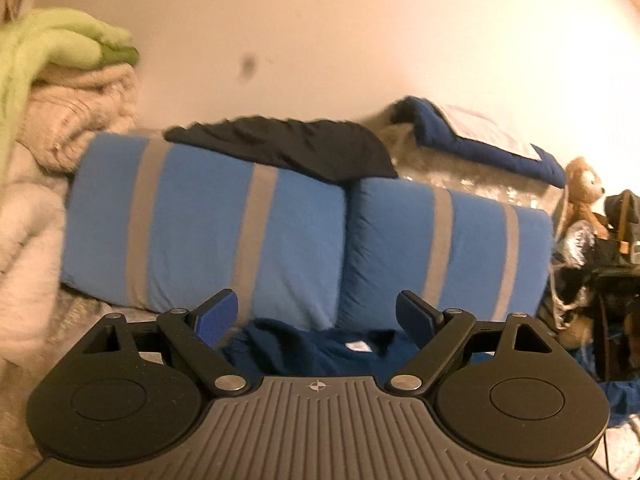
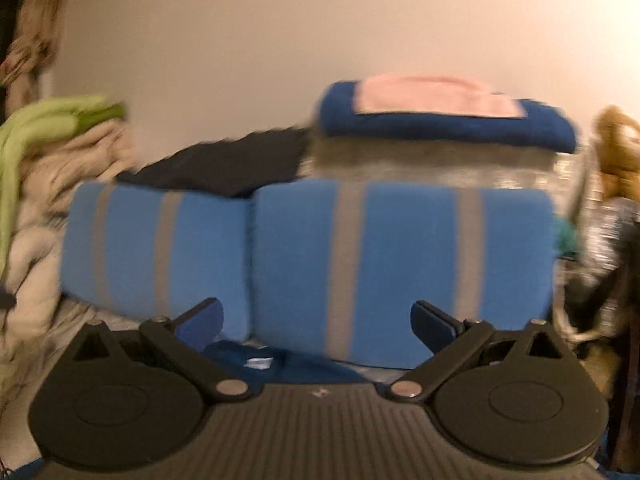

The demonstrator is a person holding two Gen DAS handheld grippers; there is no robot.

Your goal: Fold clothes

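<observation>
Folding had not begun, I judged: my left gripper (image 1: 316, 314) and right gripper (image 2: 316, 322) hung spread and empty, the navy garment (image 1: 320, 350) crumpled below the striped pillows (image 1: 248, 220).

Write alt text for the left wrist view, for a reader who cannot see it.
The open left gripper holds nothing above a crumpled navy garment on a bed. Two blue pillows with grey stripes lean against the wall behind, with a dark cloth draped on top. Blankets are piled at left and a teddy bear sits at right.
</observation>
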